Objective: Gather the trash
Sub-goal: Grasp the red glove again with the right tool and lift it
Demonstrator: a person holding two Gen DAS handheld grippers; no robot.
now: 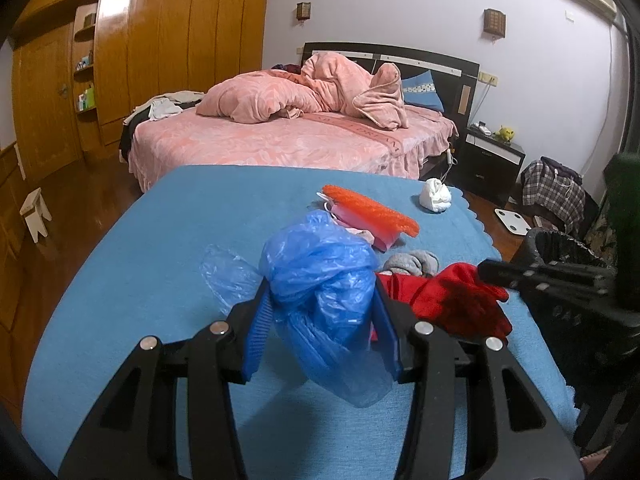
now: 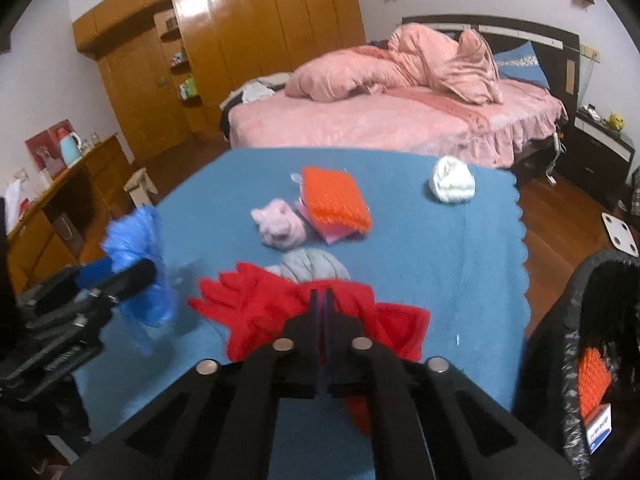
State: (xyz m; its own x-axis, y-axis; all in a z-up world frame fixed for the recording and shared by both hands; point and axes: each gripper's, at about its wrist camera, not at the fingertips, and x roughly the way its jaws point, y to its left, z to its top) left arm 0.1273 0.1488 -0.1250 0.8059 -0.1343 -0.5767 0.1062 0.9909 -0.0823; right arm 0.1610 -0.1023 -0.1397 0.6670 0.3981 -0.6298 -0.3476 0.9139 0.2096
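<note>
The left gripper (image 1: 320, 320) is clamped on a crumpled blue plastic bag (image 1: 320, 280) held above the blue blanket (image 1: 140, 280), and the black trash bin (image 1: 568, 248) lies off to its right, past the right gripper (image 2: 322, 300), whose jaws are pressed together over the red gloves (image 2: 256, 304).

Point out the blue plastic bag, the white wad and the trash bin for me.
blue plastic bag (image 1: 320, 276): left wrist view, crumpled middle.
white wad (image 2: 452, 180): right wrist view, its centre.
trash bin (image 2: 560, 344): right wrist view, black liner wall.
</note>
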